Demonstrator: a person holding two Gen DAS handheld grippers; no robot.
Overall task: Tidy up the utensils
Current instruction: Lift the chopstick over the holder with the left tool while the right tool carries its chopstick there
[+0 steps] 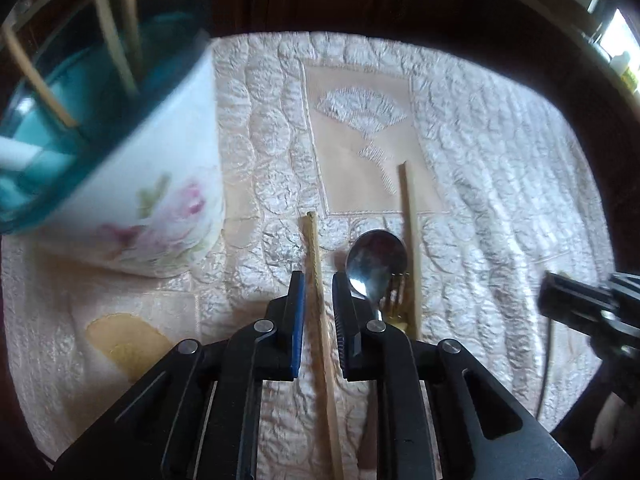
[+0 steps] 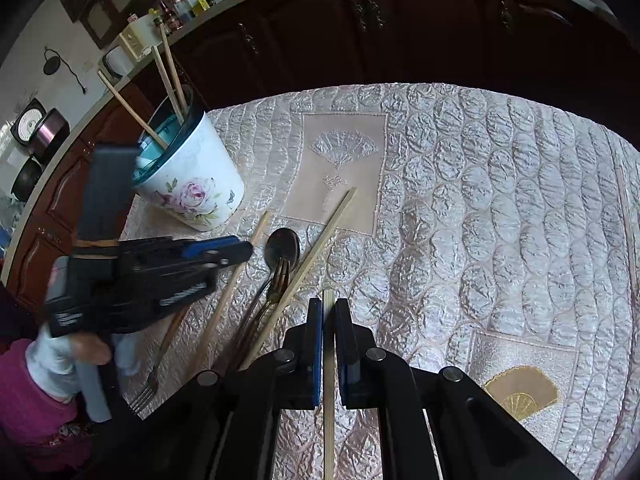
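Now my left gripper (image 1: 319, 304) straddles a chopstick (image 1: 316, 264) lying on the quilted cloth (image 1: 500, 160), jaws apart. Right gripper (image 2: 329, 320) pinches another chopstick (image 2: 328, 360). I should close squarely, lift level, then tip it into the floral holder (image 2: 192, 188) nearby.

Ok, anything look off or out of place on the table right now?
Nothing damaged or spilled. The floral holder stands upright with three chopsticks in it. Loose utensils remain on the quilted cloth: a spoon overlapping a gold fork, a second fork near the edge, and several chopsticks lying at different angles.
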